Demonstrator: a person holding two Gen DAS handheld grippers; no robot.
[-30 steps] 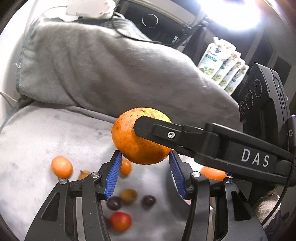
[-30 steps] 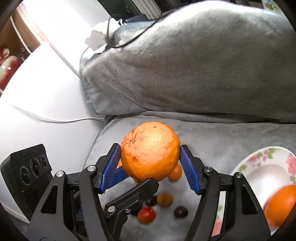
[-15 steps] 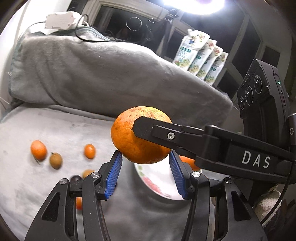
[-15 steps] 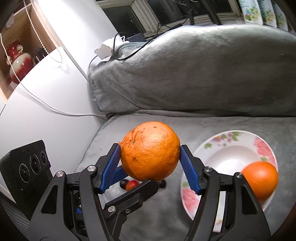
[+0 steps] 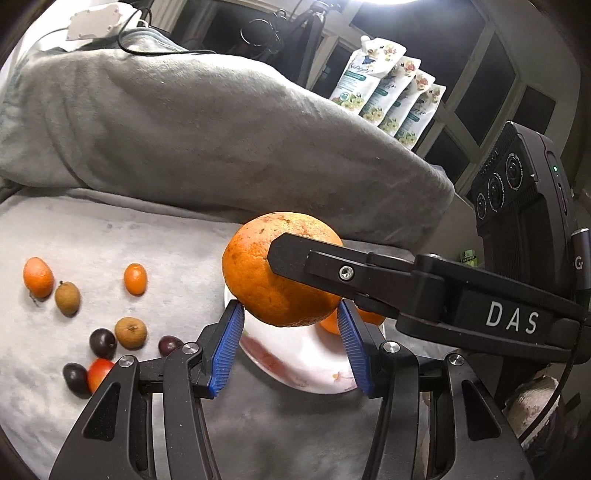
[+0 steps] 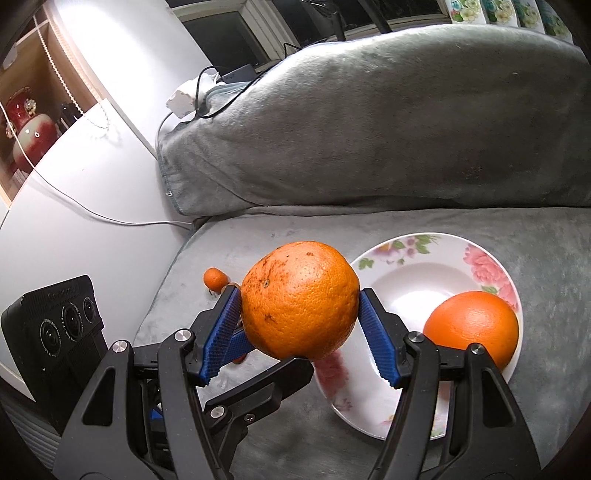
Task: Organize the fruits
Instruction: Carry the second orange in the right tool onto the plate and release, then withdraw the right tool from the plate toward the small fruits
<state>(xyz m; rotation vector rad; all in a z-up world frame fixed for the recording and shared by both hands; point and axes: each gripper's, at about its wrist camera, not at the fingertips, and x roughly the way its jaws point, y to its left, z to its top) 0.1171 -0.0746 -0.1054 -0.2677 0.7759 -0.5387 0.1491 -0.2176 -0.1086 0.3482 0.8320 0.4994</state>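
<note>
A large orange is held in the air above the left rim of a floral white plate. My right gripper is shut on it, blue pads on both sides. My left gripper sits just under the same orange with its blue fingers spread; whether they touch it is unclear. A second orange lies in the plate. Small fruits lie on the grey blanket at left: a mandarin, a kumquat, brown longans, dark grapes and a red tomato.
A big grey pillow lies behind the blanket. A white power strip with cables sits on it. Pouches stand on the window sill. A white table with a cable is left of the blanket.
Both grippers have moved right with the orange, from above the small fruits to above the plate's left side. The plate and its orange now show more fully.
</note>
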